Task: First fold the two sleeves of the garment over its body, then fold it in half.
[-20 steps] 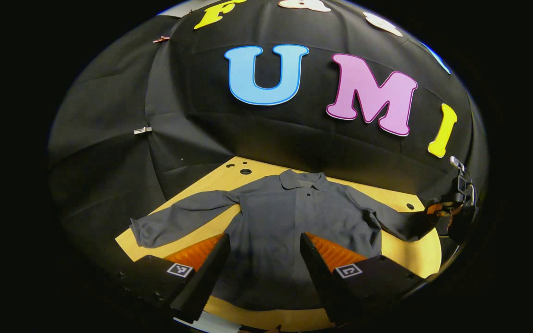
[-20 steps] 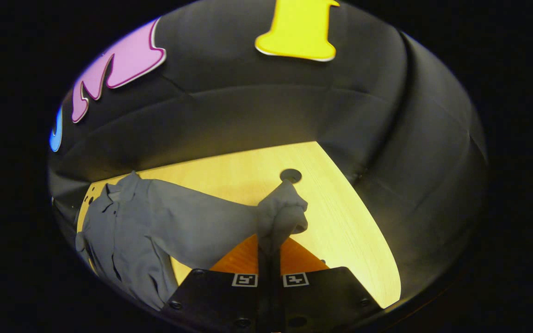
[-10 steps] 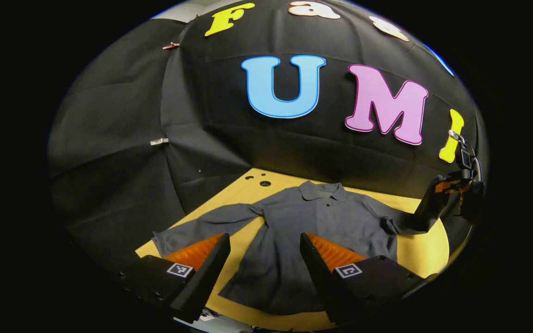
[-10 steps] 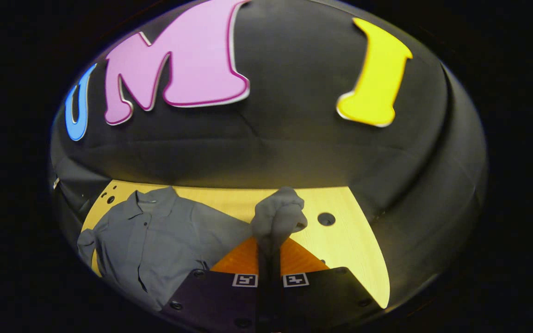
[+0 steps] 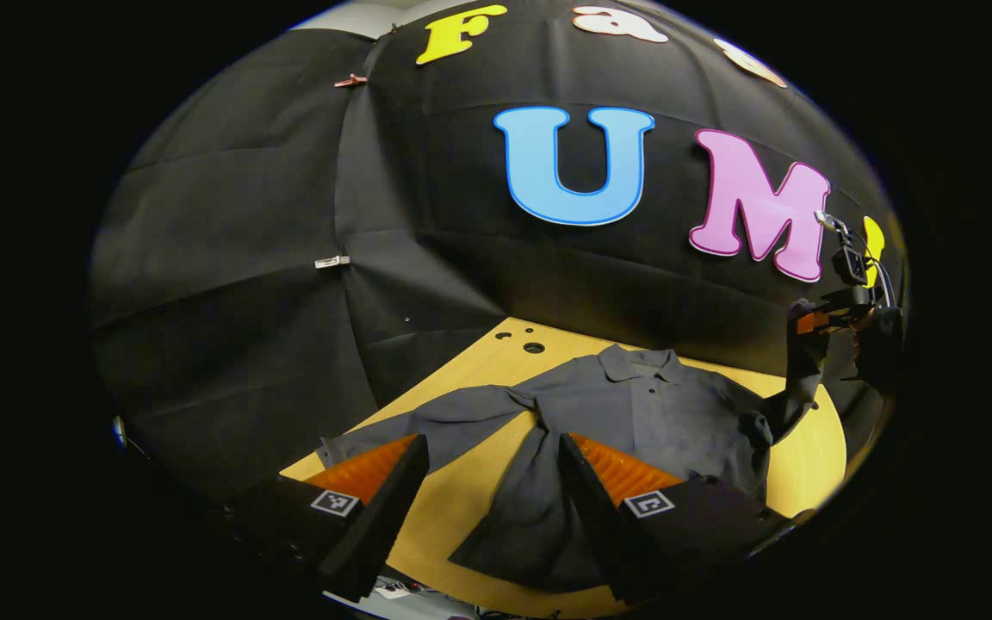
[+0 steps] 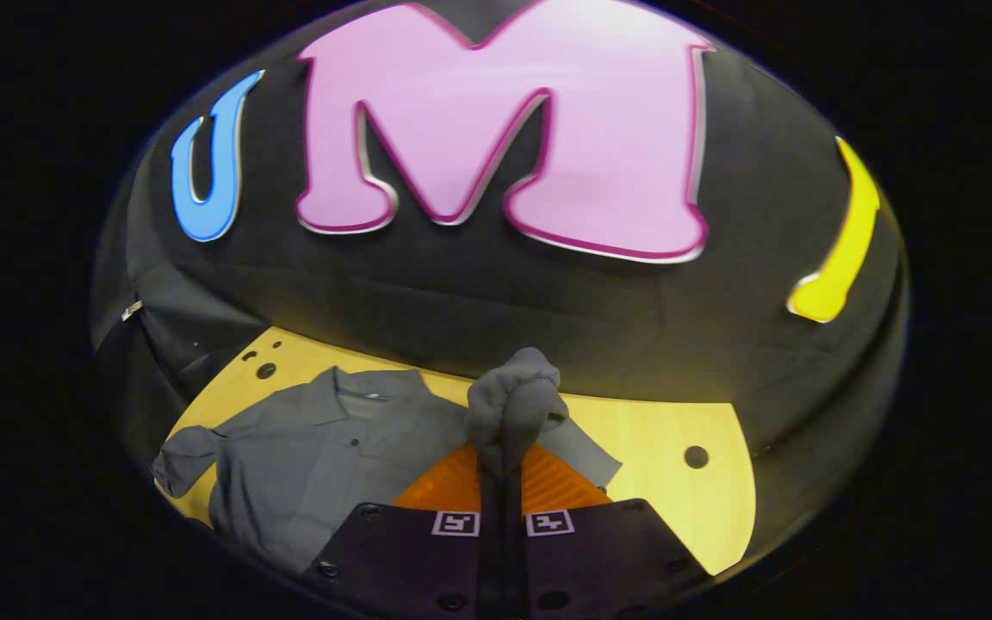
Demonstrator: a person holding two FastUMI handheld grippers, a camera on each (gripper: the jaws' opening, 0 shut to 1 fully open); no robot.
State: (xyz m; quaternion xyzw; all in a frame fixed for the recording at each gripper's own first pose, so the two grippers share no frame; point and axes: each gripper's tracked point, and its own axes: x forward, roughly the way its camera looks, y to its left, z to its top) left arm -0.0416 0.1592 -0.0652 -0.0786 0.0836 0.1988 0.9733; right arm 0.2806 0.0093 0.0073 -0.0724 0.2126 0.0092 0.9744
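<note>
A grey long-sleeved shirt [image 5: 634, 413] lies face up on the yellow wooden table [image 5: 479, 482], collar toward the back wall. In the right gripper view my right gripper [image 6: 503, 469] is shut on the bunched cuff of one sleeve [image 6: 513, 405], held above the shirt [image 6: 315, 456]. The left gripper view shows that same gripper [image 5: 815, 323] far right, lifting the sleeve [image 5: 793, 392] off the table. My left gripper [image 5: 492, 482] hovers open over the shirt's left side, nothing between its fingers. The other sleeve [image 5: 427, 422] lies flat, stretched out to the left.
The table [image 6: 660, 439] has round holes near its back corners [image 5: 534, 348] [image 6: 696, 456]. Black cloth walls close in behind and at both sides. The table's front edge runs just below my left fingers.
My right gripper has raised the sleeve cuff higher and swung it inward toward the shirt's body. My left gripper has drifted left, so the shirt sits further right in its view.
</note>
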